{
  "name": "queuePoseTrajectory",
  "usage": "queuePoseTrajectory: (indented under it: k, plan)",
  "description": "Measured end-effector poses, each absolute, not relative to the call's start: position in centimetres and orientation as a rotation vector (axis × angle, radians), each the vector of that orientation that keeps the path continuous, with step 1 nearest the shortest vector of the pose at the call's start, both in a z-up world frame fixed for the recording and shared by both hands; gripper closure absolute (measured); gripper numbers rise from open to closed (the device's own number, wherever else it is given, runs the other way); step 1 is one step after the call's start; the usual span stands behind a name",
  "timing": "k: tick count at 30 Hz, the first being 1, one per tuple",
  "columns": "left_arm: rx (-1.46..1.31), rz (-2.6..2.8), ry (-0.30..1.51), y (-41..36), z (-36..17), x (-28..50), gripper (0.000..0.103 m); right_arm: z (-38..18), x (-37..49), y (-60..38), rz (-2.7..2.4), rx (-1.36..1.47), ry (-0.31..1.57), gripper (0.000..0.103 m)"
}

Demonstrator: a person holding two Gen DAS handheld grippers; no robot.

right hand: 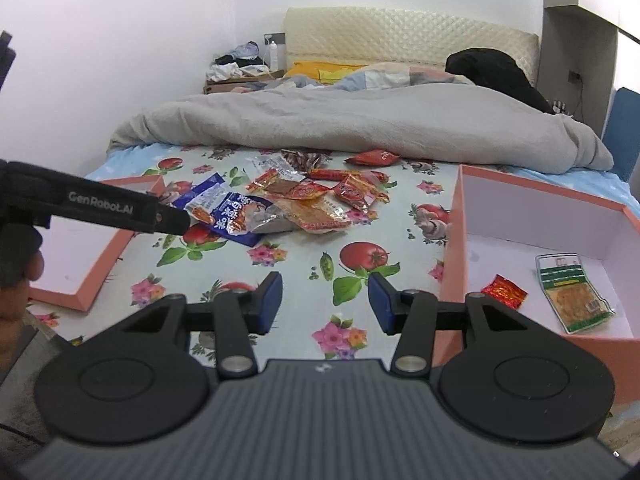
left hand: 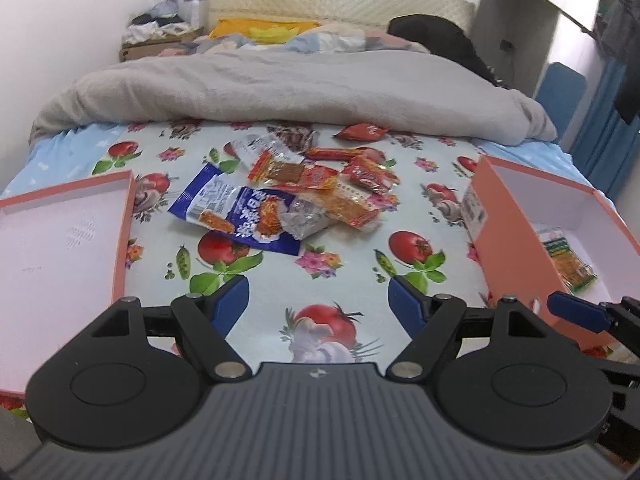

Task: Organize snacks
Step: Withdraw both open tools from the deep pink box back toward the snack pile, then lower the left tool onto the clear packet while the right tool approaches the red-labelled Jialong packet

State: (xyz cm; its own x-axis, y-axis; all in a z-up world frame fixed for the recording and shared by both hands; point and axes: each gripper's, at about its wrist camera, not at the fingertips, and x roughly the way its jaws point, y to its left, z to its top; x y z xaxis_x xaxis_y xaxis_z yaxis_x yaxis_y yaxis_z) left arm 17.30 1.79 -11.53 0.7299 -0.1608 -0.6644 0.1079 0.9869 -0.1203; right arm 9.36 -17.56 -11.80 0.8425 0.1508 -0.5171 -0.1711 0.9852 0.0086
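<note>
Two grippers hovering over the bed (left hand: 320,320): left gripper (left hand: 318,304) fingers spread, right gripper (right hand: 325,302) fingers parted, both pinching nothing. Snack pile (left hand: 296,196) lying between lid (left hand: 60,256) and box (right hand: 560,232).

**Colour/pattern check**

Bedsheet (left hand: 280,268): pale blue w/ red tomato, pink flower print. Duvet (left hand: 280,88): plain grey. Boxes (right hand: 452,240): salmon-pink outside, white inside. Big snack bag (left hand: 240,216): blue/white. Other packets (left hand: 352,184): mostly red-orange. Gripper pads (right hand: 270,300): blue.

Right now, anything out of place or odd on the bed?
One red packet lies apart from the snack pile, up against the grey duvet. The pink box on the right holds only two snacks; the rest lie unsorted. Nothing looks spilled or torn.
</note>
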Motion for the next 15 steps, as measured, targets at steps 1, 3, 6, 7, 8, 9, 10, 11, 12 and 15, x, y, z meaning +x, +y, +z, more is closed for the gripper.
queuePoseTrajectory:
  k: [1, 3, 6, 7, 8, 9, 10, 11, 12, 15]
  plan:
    - [-0.087, -0.145, 0.737, 2.0, -11.7, 17.6, 0.023, -12.0, 9.7, -17.4, 0.172, -0.043, 0.542, 0.053]
    - [-0.116, -0.132, 0.744, 2.5, -12.2, 18.4, 0.023, -12.6, 10.5, -17.2, 0.17, -0.057, 0.547, 0.053]
    - [-0.148, -0.113, 0.761, 3.1, -13.1, 19.9, 0.023, -13.1, 11.6, -16.9, 0.172, -0.061, 0.551, 0.053]
    - [-0.152, -0.106, 0.765, 3.3, -13.4, 20.5, 0.023, -13.4, 12.0, -16.8, 0.171, -0.069, 0.554, 0.053]
    - [-0.154, -0.102, 0.766, 3.4, -13.7, 21.0, 0.023, -13.5, 12.3, -16.6, 0.171, -0.075, 0.554, 0.053]
    - [-0.155, -0.1, 0.768, 3.6, -13.9, 21.5, 0.023, -13.6, 12.6, -16.4, 0.175, -0.078, 0.549, 0.053]
    - [-0.155, -0.098, 0.77, 3.7, -14.2, 21.9, 0.023, -13.8, 12.8, -16.3, 0.179, -0.08, 0.548, 0.053]
    - [-0.156, -0.092, 0.774, 3.9, -14.5, 22.4, 0.023, -13.9, 13.2, -16.1, 0.182, -0.083, 0.549, 0.053]
    - [-0.163, -0.089, 0.776, 4.1, -14.8, 23.0, 0.023, -14.1, 13.5, -15.9, 0.185, -0.087, 0.552, 0.053]
    - [-0.189, -0.082, 0.786, 4.9, -15.7, 24.3, 0.023, -14.5, 14.5, -15.2, 0.2, -0.103, 0.551, 0.053]
